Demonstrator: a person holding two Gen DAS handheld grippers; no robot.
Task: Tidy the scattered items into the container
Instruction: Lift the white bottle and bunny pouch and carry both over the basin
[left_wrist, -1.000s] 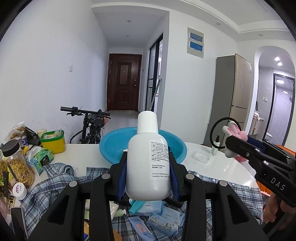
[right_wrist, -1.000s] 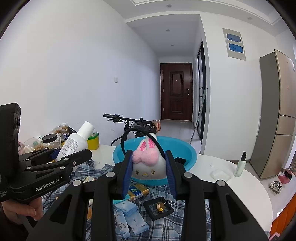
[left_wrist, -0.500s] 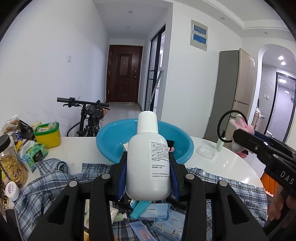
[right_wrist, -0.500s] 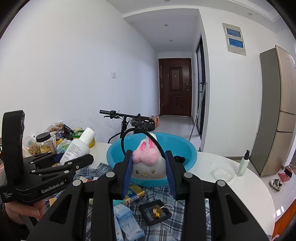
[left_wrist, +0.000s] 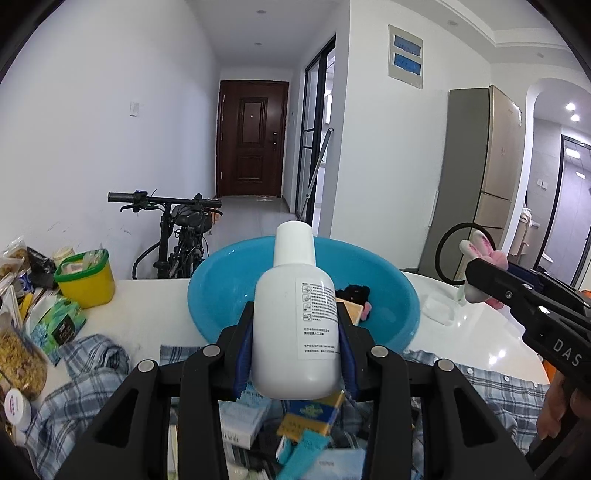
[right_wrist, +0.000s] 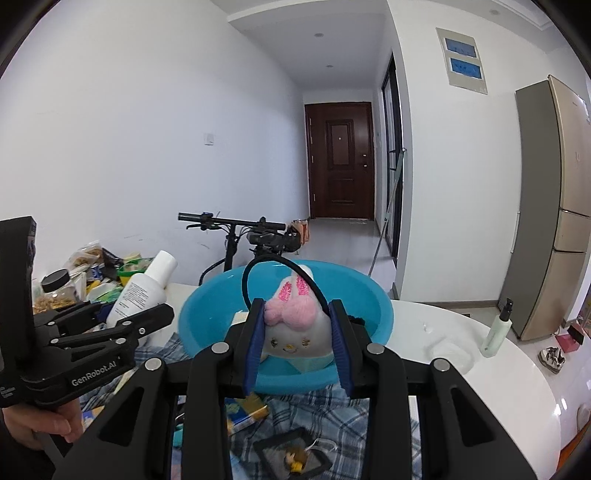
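Note:
My left gripper (left_wrist: 293, 350) is shut on a white plastic bottle (left_wrist: 295, 325) with a printed label, held upright in front of the blue basin (left_wrist: 221, 288). My right gripper (right_wrist: 295, 339) is shut on a white plush bunny headband (right_wrist: 295, 325) with pink ears and a black band, just before the blue basin (right_wrist: 380, 314). In the right wrist view the left gripper (right_wrist: 122, 314) and its bottle (right_wrist: 144, 288) show at the left. A black scrunchie (left_wrist: 354, 293) and a yellow box (left_wrist: 352, 308) lie inside the basin.
A plaid shirt (left_wrist: 85, 373) covers the white table (right_wrist: 517, 373), with small packets and boxes (left_wrist: 306, 417) on it. A yellow tub (left_wrist: 83, 277), a snack jar (left_wrist: 18, 354), a spray bottle (right_wrist: 498, 328), a black tray (right_wrist: 291, 454) and a bicycle (left_wrist: 181, 229) behind.
Both grippers have moved forward toward the blue basin, which now looks larger and nearer. Each keeps its hold, the left on the bottle, the right on the bunny headband.

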